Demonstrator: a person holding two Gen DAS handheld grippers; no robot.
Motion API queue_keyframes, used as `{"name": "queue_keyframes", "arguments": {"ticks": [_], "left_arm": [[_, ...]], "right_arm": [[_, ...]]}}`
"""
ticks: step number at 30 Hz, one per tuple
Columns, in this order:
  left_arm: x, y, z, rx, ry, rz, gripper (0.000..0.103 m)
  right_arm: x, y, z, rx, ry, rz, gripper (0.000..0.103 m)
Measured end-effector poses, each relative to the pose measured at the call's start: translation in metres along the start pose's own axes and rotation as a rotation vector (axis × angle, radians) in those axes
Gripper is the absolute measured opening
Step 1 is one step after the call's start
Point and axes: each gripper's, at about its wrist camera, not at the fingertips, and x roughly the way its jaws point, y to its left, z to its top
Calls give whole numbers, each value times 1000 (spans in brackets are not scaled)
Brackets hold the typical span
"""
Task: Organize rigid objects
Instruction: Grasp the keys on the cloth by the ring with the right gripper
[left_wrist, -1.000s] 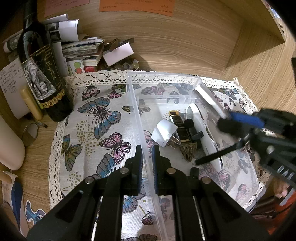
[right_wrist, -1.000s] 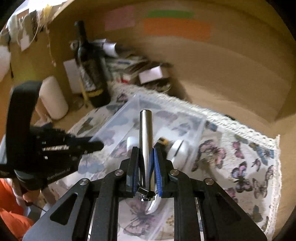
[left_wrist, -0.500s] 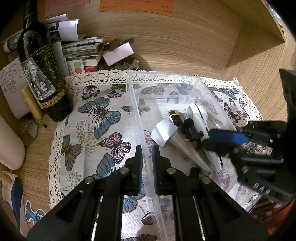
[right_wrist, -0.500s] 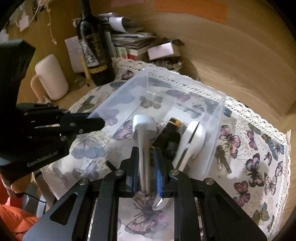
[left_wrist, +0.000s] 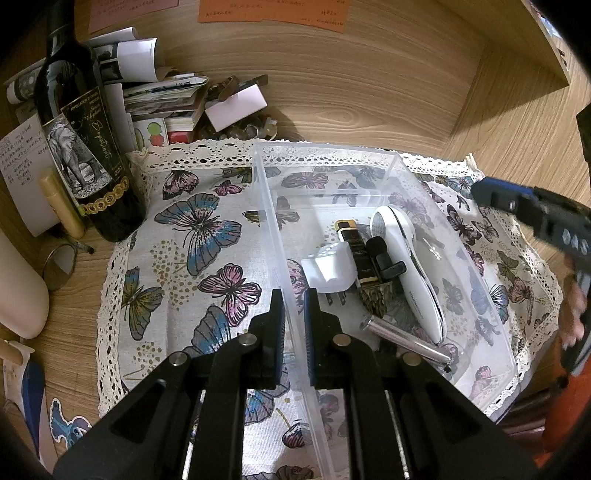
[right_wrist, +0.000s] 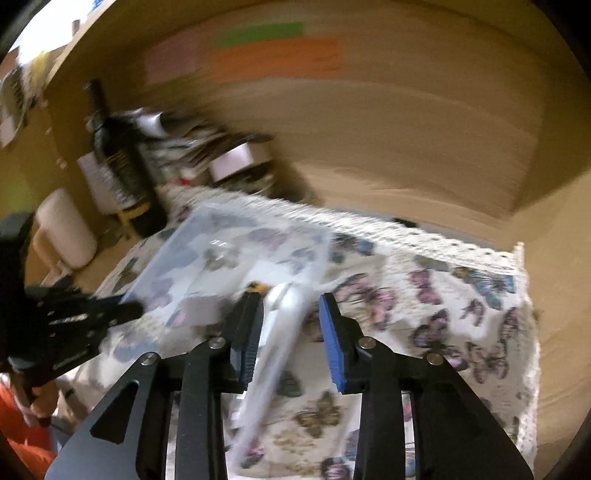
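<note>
On the wooden desk we see a butterfly cloth; our left gripper pinches the clear bin wall, right gripper spread empty, metal cylinder lying inside the bin.

Left wrist view: looks forward and down from close above near edge of worktop, faces wooden back wall, sharp. Clear bin fills centre, its left wall between jaws; wine bottle toward back left corner.

Right wrist view: set farther right and higher, faces back left corner, heavily motion-blurred.

Shared: clear bin, wine bottle, butterfly cloth, back wall notes.
</note>
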Motion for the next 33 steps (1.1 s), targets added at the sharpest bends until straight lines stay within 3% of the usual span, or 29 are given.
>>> {"name": "queue_keyframes", "arguments": {"ticks": [4, 10, 14, 18, 22, 24, 27, 33], "left_arm": [[0, 0, 0, 0, 0, 0, 9], [0, 0, 0, 0, 1, -1, 9], [0, 0, 0, 3, 2, 3, 9], [0, 0, 0, 2, 2, 3, 9], [0, 0, 0, 0, 4, 2, 9], [0, 0, 0, -1, 3, 2, 9], [0, 0, 0, -1, 3, 2, 9], [0, 1, 0, 1, 5, 2, 9]], "right_arm": [[11, -28, 0, 53, 19, -69, 33], [49, -50, -15, 89, 132, -76, 33], [80, -49, -27, 71, 227, -28, 47], [102, -44, -33, 45, 277, -28, 48], [111, -37, -30, -8, 265, -55, 48], [113, -34, -28, -29, 255, -51, 43], [114, -26, -27, -60, 241, -42, 24], [102, -14, -34, -64, 210, -69, 23]]}}
